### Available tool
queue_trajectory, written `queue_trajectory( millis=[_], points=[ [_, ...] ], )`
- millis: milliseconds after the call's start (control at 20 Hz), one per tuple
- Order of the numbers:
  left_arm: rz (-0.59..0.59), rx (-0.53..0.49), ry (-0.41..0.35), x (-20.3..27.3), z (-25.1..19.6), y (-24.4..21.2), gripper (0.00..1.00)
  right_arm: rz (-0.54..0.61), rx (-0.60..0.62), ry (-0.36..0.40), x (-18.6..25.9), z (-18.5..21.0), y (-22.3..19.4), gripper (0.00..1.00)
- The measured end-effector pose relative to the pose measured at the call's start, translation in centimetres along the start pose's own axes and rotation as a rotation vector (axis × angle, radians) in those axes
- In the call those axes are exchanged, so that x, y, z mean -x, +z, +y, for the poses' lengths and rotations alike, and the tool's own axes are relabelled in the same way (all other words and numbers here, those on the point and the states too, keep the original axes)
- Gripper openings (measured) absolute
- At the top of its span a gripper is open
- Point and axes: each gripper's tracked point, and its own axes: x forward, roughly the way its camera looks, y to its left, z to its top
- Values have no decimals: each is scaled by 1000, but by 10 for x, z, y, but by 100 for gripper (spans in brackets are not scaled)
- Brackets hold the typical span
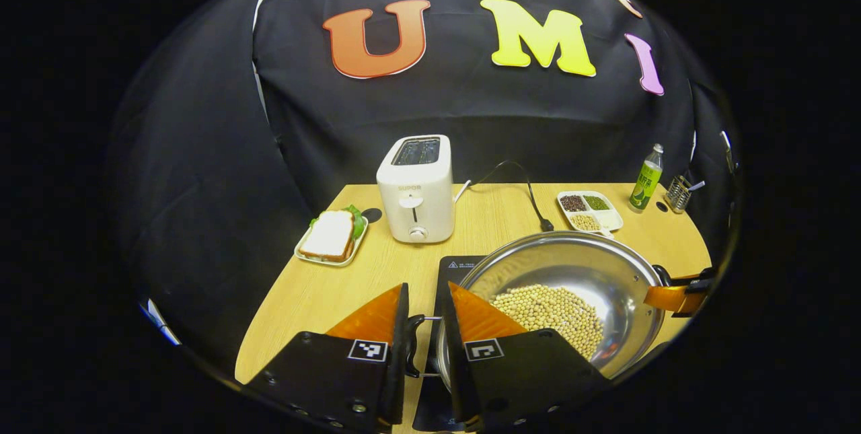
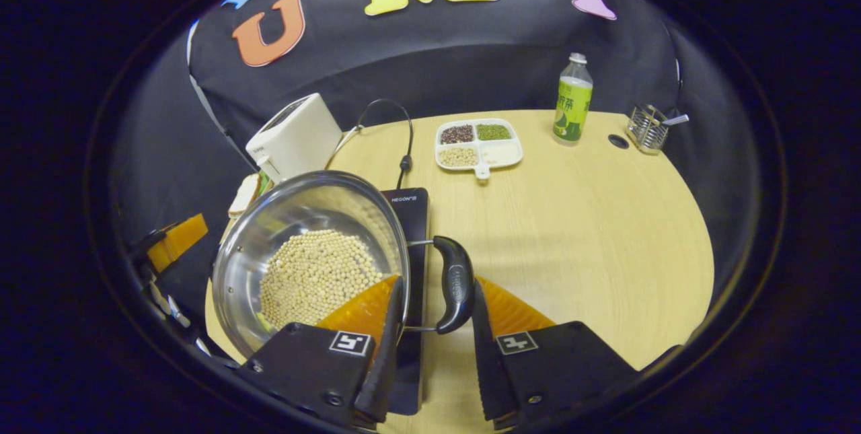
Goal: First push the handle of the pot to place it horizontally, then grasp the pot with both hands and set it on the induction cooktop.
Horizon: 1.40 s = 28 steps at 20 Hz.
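Two claws are bracketing a steel pot (image 1: 572,272) of pale beans (image 1: 548,309), one at each of its side handles. In the left gripper view the left claw (image 1: 425,343) is standing partly open around the pot's near black loop handle (image 1: 413,346); its fingers are sitting close on both sides, but whether they are pressing on the handle cannot be told. In the right gripper view the right claw (image 2: 434,323) is also part open, its fingers flanking the other black handle (image 2: 455,284), one finger lying against the pot's rim and the other just beside the grip; firm contact cannot be told either. The pot is sitting over the black induction cooktop (image 2: 412,208), which is showing beneath and beyond it on the wooden counter (image 2: 592,219). Farther back a white toaster (image 1: 416,188), a sandwich on a plate (image 1: 331,237), a divided tray of grains (image 2: 479,143), a green bottle (image 2: 572,101) and a wire holder (image 2: 647,128) are standing.
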Motion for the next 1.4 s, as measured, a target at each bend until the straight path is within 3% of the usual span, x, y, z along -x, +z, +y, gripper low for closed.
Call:
queue_trajectory(
  millis=[800, 900, 1000, 1050, 1150, 1250, 1400],
  points=[
    [-1, -13, -23, 7, 0, 1, 27, -5, -25, -6, 2, 0, -2, 56],
    [-12, -9, -40, 11, -5, 3, 27, -32, -17, 7, 9, -2, 4, 65],
    [-49, -8, -57, 18, -9, 11, 37, -113, 40, -17, 20, -8, 21, 65],
    [-66, -10, -60, 19, -11, 16, 55, -160, 83, -29, 27, -10, 31, 76],
    [-89, -11, -56, 24, -13, 19, 90, -222, 158, -33, 40, -9, 45, 78],
    [-111, -15, -43, 29, -13, 23, 96, -268, 190, -41, 51, -10, 52, 79],
    [-122, -13, -29, 35, -12, 24, 96, -299, 217, -30, 67, -7, 55, 79]
  ],
)
